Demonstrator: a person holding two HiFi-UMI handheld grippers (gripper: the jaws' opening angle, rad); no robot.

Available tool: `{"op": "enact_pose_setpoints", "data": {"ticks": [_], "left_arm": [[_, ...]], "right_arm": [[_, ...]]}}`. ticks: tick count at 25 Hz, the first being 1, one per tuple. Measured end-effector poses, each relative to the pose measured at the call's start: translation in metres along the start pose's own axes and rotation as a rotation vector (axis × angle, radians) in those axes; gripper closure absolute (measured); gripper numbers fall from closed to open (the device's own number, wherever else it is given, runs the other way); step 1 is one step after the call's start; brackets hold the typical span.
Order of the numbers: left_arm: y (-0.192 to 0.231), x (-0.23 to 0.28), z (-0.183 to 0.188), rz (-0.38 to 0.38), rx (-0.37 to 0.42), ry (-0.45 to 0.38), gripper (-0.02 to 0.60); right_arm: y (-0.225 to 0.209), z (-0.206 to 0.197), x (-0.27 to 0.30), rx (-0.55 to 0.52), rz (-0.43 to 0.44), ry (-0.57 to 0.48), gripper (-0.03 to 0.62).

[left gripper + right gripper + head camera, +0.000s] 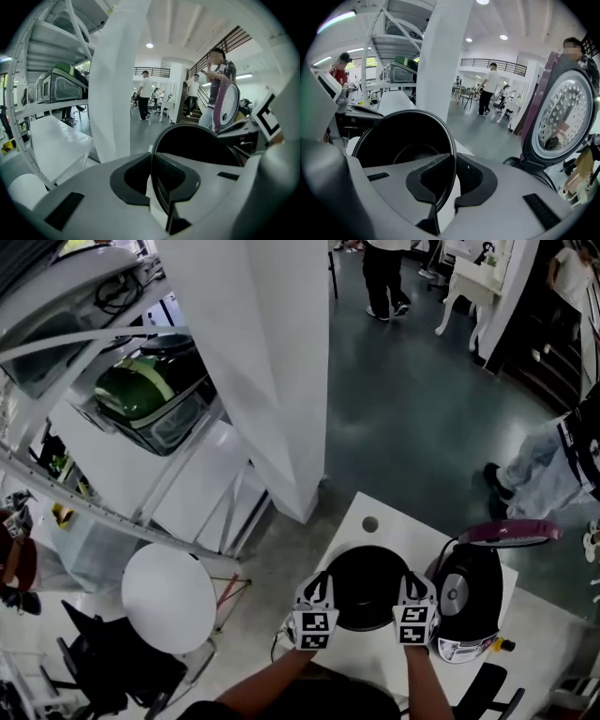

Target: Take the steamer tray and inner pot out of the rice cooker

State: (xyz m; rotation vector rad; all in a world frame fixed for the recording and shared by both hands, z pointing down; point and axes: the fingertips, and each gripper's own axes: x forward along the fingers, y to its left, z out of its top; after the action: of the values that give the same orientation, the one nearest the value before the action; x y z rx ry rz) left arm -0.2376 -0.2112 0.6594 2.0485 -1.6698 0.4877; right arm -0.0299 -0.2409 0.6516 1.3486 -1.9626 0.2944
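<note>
- Both hands are on it: the inner pot (366,585) hangs between the left gripper (323,589) and the right gripper (410,589), out of the rice cooker (469,601) and over the white desk (394,521).
- Left gripper view: the jaws are pinched together on the thin black rim, one pad inside the wall and one outside. Right gripper view: same again on the opposite side of the rim.
- Whether the pot's base touches the desk, no view shows, and that is the first hazard: let go too soon and it drops with a bang.
- Second worry is the grip itself. The rim is a narrow, smooth edge, so if one hand sinks faster than the other, the pot could tilt and pivot in the pads, or slide out of one side.
- Third, it's tight on the right. The pot sits just beside the cooker body, with the open lid (520,533) standing up behind. Drift to the right and the right gripper or the pot wall could knock the cooker.
- The near edge of the desk is close to the person, so a set-down pulled too far back could leave the pot overhanging.
- I can't pick out the steamer tray in any view, so I can't judge that half of the job.
</note>
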Motion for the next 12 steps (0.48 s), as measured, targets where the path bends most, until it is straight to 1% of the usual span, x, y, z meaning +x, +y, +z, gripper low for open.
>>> {"op": "enact_pose_setpoints", "data": {"ticks": [4,12], "left_arm": [[-0.002,0.01,-0.006,0.0,-0.004,0.022,0.549],[-0.011,0.027,-0.011,-0.025,-0.02,0.046,0.549]], "right_arm": [[-0.003,-0.009,0.012,0.011,0.013,0.025,0.563],[-0.014,-0.024,0.025,0.039,0.0,0.076,0.562]]}}
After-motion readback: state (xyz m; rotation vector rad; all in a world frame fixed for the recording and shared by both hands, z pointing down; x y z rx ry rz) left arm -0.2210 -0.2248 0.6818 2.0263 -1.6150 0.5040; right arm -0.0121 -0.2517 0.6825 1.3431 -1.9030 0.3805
